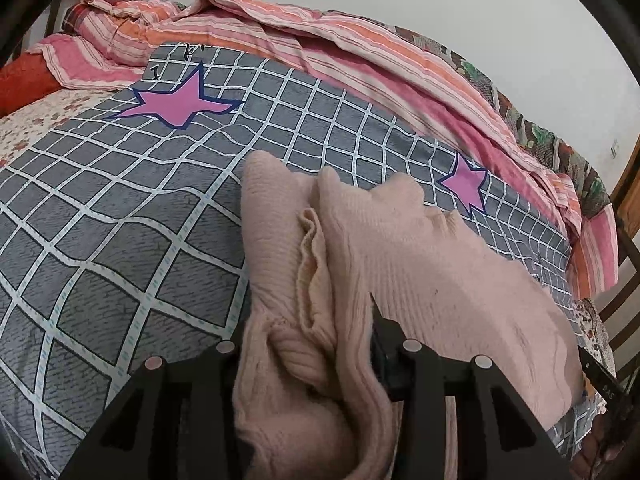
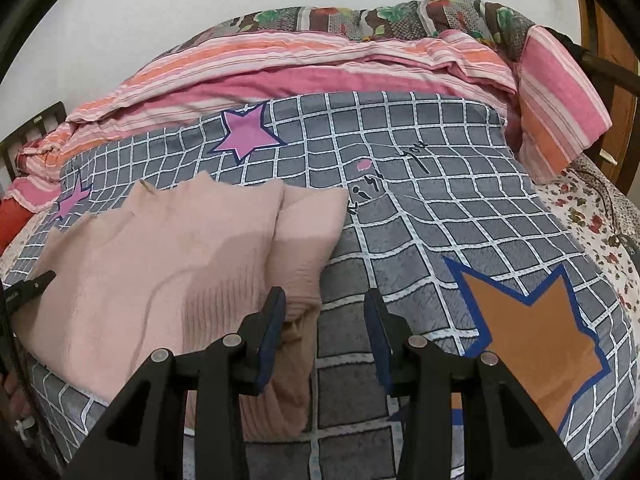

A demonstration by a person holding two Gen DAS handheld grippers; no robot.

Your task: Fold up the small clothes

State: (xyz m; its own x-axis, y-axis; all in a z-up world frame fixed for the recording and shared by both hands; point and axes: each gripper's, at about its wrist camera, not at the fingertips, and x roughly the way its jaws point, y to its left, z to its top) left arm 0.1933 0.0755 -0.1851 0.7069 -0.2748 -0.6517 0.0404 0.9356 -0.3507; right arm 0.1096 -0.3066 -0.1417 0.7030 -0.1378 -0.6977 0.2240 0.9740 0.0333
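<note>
Sweater (image 1: 420, 264), pink ribbed knit, fills the space between the left gripper (image 1: 304, 344) fingers: a bunched fold of it runs through the gap, and only the right finger (image 1: 378, 320) shows, so the jaws look clenched on the cloth, though the contact itself is covered. Over on the far side of the garment, the right gripper (image 2: 326, 316) stands released, its jaws apart over bare checked bedspread (image 2: 400, 208), with its left pad touching or just beside the sweater's right edge (image 2: 296, 300). The garment lies left of that claw, long axis running near to far. Beyond it sit a striped quilt (image 2: 320, 64) and the wall. My judgement: the left gripper is better placed for the fold.
</note>
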